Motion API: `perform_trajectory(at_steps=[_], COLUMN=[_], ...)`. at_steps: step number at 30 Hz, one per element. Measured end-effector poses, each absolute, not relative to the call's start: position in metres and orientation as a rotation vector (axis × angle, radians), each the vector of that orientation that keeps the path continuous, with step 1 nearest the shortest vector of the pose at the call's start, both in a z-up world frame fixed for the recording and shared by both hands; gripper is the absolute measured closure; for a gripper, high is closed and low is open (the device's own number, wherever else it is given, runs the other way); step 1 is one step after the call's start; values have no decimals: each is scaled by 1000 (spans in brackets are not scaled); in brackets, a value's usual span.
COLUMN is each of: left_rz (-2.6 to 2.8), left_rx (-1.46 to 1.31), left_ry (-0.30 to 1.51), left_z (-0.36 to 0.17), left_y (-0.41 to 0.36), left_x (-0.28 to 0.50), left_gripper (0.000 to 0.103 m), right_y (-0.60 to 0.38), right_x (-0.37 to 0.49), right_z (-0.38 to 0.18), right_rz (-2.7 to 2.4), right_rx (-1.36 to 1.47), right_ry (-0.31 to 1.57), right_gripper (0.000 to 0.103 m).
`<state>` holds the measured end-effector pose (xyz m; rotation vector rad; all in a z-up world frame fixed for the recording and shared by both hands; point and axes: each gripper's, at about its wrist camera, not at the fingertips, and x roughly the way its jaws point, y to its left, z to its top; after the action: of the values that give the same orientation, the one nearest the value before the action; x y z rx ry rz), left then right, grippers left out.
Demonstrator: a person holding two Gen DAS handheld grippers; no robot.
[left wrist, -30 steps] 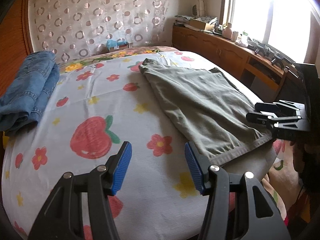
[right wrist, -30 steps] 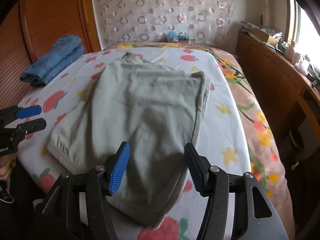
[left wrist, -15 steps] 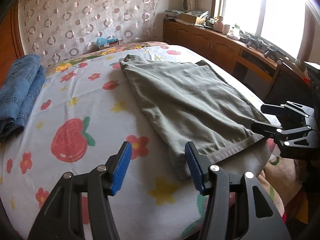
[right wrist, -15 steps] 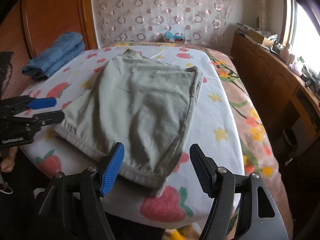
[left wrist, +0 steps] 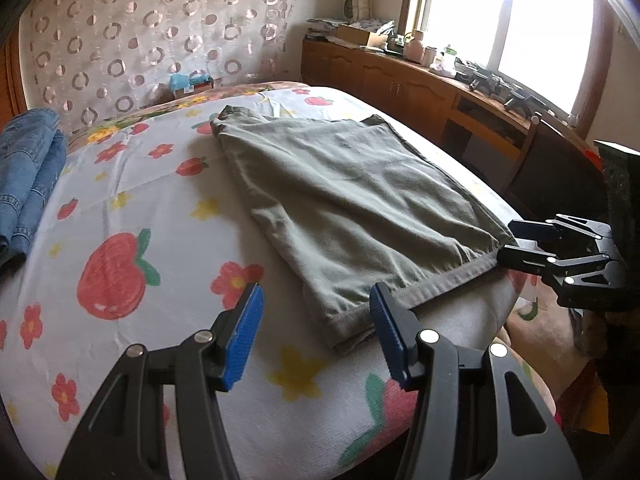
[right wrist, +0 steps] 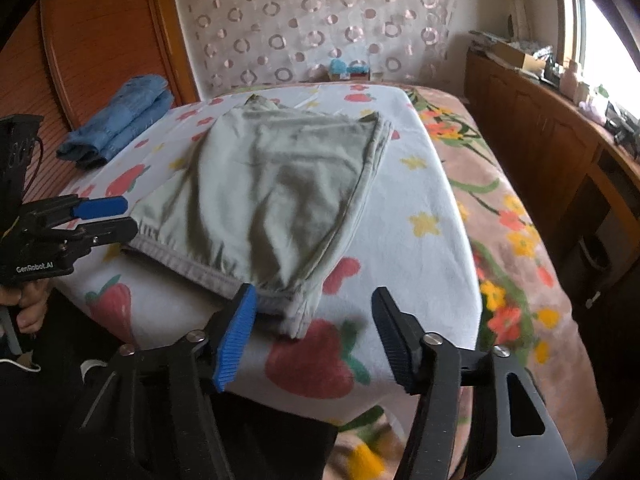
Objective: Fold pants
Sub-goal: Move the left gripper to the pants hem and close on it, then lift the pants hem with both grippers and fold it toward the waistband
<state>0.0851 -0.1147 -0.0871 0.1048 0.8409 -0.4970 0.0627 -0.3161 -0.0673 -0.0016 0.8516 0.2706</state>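
Grey-green pants [left wrist: 352,200] lie folded in half lengthwise on the flowered bed sheet [left wrist: 120,200], hem toward the near edge. My left gripper [left wrist: 316,320] is open, and the hem's left corner lies just ahead, between its blue pads. In the right wrist view the pants [right wrist: 272,184] reach down to my right gripper [right wrist: 314,332], whose jaws are closing with the hem's right corner between them, pads not pressing on it. Each gripper shows in the other's view: the right gripper [left wrist: 516,244] at the hem's far end, the left gripper [right wrist: 120,220] beside the hem's left corner.
Folded blue jeans [left wrist: 28,172] [right wrist: 120,120] lie at the bed's far left by a wooden panel [right wrist: 100,40]. A cluttered wooden sideboard [left wrist: 400,80] runs under the window on the right. The bed's edge drops off just below both grippers. A hand [right wrist: 32,304] holds the left gripper.
The right gripper drew back from over the pants to the hem's right corner; its jaws widened, then narrowed. The left view swung right, bringing the hem's left corner between its fingers.
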Motion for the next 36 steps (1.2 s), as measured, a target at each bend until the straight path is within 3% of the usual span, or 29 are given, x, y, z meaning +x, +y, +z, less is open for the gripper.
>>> perform_trajectory(at_steps=[5,12,17,19,21,33,36], left_rz=[-491,-505,-557,-571,-587,-601,-613], left_rx=[113,99,90,85,71,64,46], left_ry=[870,875,881,883,890,908,901], left_z=[-95,-97,-96,-96,-97,-97,-96], left_y=[-115,-113,-117,-118,-118,-118,-117], left_x=[88,88,84,82,83,89,89], left_gripper=[49,49,65,71,74,74,90], right_y=[-313,-304,-302,-302,-303,-306,-308], right_x=[62,61,59,59,59,58,59], right_z=[-70,-72,-73,-74,-74,-74,-71], right_rz=[297,286,318,321,335,359,368], right_rx=[17,-3,10,13,25,85,105], right_ry=[859,855,847,845,845,826,811], right_gripper=[55,56,74,75,85,94,95])
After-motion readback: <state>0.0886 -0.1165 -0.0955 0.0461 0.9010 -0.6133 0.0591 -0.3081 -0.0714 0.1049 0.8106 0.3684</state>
